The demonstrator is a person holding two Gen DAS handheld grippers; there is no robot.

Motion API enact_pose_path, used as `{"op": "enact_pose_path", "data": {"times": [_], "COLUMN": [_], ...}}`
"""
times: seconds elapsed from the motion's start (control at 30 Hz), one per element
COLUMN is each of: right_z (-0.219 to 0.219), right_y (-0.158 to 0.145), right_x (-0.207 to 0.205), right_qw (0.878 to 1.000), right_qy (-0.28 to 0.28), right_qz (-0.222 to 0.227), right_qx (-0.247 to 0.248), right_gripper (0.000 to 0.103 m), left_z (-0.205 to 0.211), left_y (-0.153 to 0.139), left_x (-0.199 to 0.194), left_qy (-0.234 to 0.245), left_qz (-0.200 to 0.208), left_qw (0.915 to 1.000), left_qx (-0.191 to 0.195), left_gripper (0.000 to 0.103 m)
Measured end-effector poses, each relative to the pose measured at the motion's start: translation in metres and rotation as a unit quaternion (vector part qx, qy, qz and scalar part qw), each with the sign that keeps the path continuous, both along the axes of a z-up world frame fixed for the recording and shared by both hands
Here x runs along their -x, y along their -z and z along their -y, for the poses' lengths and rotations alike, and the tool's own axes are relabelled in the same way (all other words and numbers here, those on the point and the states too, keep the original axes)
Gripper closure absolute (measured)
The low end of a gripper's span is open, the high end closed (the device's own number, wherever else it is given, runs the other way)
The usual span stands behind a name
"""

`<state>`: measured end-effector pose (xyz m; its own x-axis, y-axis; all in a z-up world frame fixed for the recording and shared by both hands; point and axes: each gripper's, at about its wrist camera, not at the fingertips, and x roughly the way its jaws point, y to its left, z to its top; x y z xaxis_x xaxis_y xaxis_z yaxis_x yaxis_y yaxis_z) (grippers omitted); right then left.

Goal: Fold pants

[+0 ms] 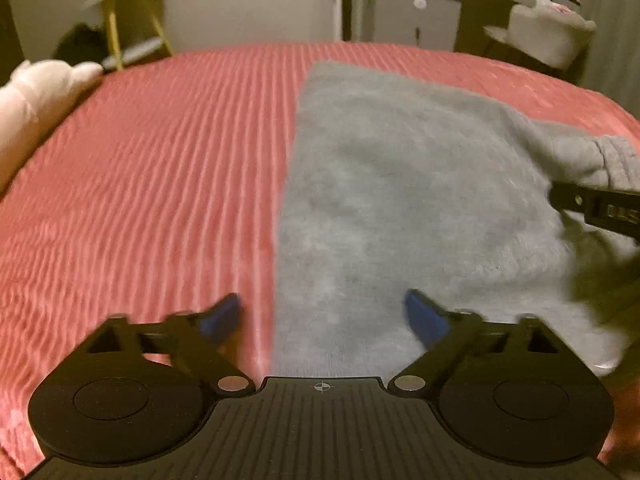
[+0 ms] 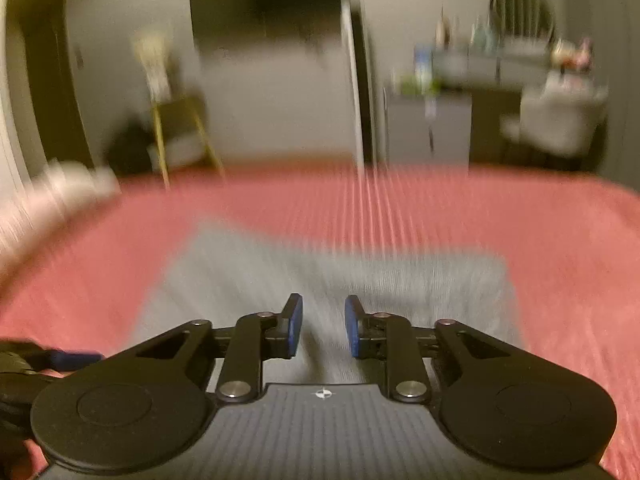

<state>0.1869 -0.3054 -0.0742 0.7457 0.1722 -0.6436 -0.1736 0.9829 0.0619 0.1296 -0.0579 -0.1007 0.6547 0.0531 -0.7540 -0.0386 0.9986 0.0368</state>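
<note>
Grey pants [image 1: 400, 184] lie folded on a pink ribbed bedspread [image 1: 152, 184], with a ribbed waistband or cuff [image 1: 612, 160] bunched at the right. My left gripper [image 1: 324, 312] is wide open and empty, low over the pants' near left edge. The right gripper's black body [image 1: 596, 208] reaches in at the right edge of the left wrist view, next to the bunched part. In the blurred right wrist view my right gripper [image 2: 323, 326] is open with a small gap, empty, above the pants [image 2: 320, 276]. The left gripper's blue finger [image 2: 72, 358] shows at lower left.
A white plush toy [image 1: 36, 104] lies at the bed's left edge. Beyond the bed stand a yellow-legged side table [image 1: 128, 20], a grey cabinet [image 1: 412, 12] and a light chair [image 1: 548, 32]. The bedspread [image 2: 540, 248] extends around the pants.
</note>
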Motion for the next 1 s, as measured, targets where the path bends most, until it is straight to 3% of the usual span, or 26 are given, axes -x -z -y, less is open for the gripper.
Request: {"op": "enact_pose_path", "data": {"times": [0.07,0.27,0.33,0.4,0.43,0.47,0.5,0.53,0.6,0.7,0.73,0.87,1.0], "right_z": [0.019,0.049,0.047,0.052,0.054,0.058,0.064,0.073,0.096,0.108,0.107,0.099,0.109], "right_y": [0.017,0.009,0.003,0.001,-0.001,0.001,0.003,0.005,0.006,0.002,-0.001,-0.001,0.002], "right_x": [-0.014,-0.006,0.013,0.038,0.052,0.066,0.077,0.084,0.087,0.086,0.088,0.102,0.103], "right_qw": [1.000,0.995,0.992,0.989,0.989,0.989,0.991,0.991,0.988,0.983,0.984,0.984,0.979], "right_qy": [0.020,0.023,0.001,-0.058,-0.079,-0.094,-0.096,-0.094,-0.072,-0.035,-0.027,-0.046,-0.049], "right_qz": [0.012,0.008,0.003,0.011,0.019,0.025,0.027,0.027,0.022,0.002,0.002,0.011,-0.006], "right_qx": [-0.018,-0.096,-0.124,-0.134,-0.125,-0.108,-0.094,-0.094,-0.135,-0.178,-0.179,-0.170,-0.196], "right_gripper": [0.103,0.103,0.095,0.080,0.077,0.068,0.067,0.070,0.089,0.095,0.094,0.066,0.066], "left_z": [-0.002,-0.010,-0.012,-0.014,-0.014,-0.013,-0.013,-0.011,-0.009,-0.010,-0.011,-0.013,-0.016], "left_y": [0.004,0.001,-0.002,-0.004,-0.006,-0.006,-0.006,-0.005,-0.004,-0.011,-0.014,-0.021,-0.012], "left_x": [0.002,0.003,0.008,0.019,0.024,0.027,0.027,0.027,0.028,0.031,0.035,0.048,0.054], "left_qy": [0.015,0.015,0.010,-0.001,-0.001,0.003,0.006,0.008,0.007,-0.004,-0.007,-0.005,0.020], "left_qz": [0.013,0.008,0.002,0.002,0.004,0.003,0.003,0.003,0.001,-0.003,-0.002,0.008,-0.001], "left_qw": [0.9998,0.9998,0.9996,0.9993,0.9991,0.9991,0.9991,0.9993,0.9996,0.9996,0.9994,0.9983,0.9980], "left_qx": [-0.001,0.014,0.028,0.038,0.042,0.042,0.042,0.037,0.026,0.029,0.033,0.058,0.060], "left_gripper": [0.001,0.001,0.001,0.002,0.002,0.002,0.002,0.002,0.001,0.002,0.002,0.002,0.002]}}
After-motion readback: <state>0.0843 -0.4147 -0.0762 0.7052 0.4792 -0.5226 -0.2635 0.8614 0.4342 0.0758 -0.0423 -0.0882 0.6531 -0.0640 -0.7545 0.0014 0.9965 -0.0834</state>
